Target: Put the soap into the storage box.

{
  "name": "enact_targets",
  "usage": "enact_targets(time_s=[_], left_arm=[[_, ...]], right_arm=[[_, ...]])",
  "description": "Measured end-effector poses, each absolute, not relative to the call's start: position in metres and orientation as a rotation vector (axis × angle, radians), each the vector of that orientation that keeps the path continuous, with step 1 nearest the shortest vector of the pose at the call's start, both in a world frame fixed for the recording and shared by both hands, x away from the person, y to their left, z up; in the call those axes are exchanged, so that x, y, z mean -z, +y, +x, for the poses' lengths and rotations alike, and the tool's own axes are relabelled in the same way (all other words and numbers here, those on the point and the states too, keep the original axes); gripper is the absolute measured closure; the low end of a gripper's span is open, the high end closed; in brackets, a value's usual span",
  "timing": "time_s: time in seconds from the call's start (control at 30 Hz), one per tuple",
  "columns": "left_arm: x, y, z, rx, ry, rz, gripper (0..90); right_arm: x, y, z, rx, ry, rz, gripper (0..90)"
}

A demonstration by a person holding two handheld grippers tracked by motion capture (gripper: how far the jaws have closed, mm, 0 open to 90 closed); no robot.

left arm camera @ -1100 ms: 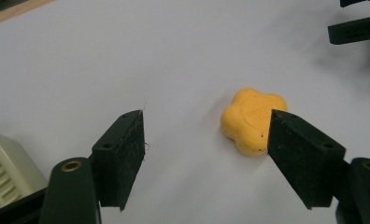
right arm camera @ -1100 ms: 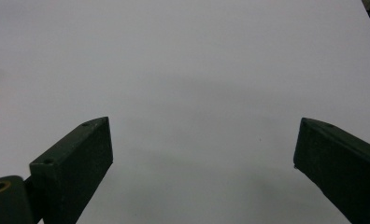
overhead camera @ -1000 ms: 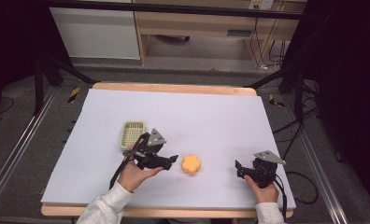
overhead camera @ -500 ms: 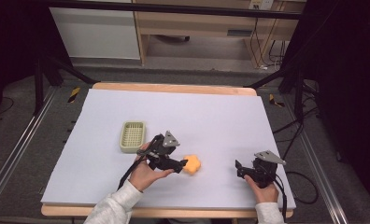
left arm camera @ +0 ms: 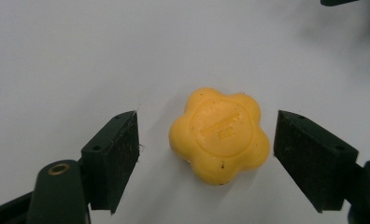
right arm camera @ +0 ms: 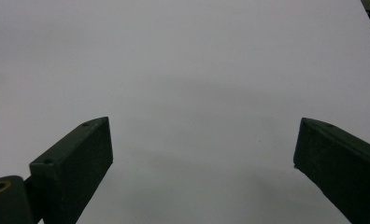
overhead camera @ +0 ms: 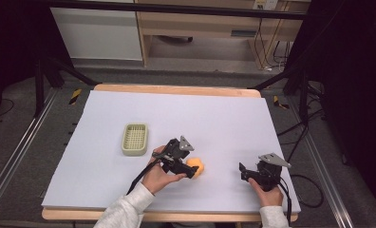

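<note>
A yellow-orange flower-shaped soap (left arm camera: pixel 220 136) lies flat on the white table, also seen in the high view as an orange lump (overhead camera: pixel 197 166). My left gripper (overhead camera: pixel 192 170) (left arm camera: pixel 206 156) is open, with one jaw on each side of the soap and a gap to both. My right gripper (overhead camera: pixel 243 172) (right arm camera: pixel 202 158) stands open over bare table near the front right, nothing between its jaws.
A pale green ribbed soap dish (overhead camera: pixel 135 139) sits left of the left hand. The white table sheet (overhead camera: pixel 214 118) ends at a wooden edge front and back. Cables trail off the right side.
My left gripper has moved right, away from the green dish, until its open jaws straddle the soap. The right gripper has stayed put.
</note>
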State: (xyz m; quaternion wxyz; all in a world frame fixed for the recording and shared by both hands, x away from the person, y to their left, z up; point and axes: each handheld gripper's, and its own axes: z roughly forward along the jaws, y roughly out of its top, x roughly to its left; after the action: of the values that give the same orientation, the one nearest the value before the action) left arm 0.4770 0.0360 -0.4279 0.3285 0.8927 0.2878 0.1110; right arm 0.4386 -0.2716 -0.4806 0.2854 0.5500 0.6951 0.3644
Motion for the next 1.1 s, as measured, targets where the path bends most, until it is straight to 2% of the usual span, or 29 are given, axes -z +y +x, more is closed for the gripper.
enact_targets(time_s=[1.1], left_arm=[[0.456, 0.01, 0.486, -0.243, 0.775, 2.458, 24.0]], right_arm=[[0.481, -0.271, 0.439, -0.956, 1.865, 1.472, 5.5]])
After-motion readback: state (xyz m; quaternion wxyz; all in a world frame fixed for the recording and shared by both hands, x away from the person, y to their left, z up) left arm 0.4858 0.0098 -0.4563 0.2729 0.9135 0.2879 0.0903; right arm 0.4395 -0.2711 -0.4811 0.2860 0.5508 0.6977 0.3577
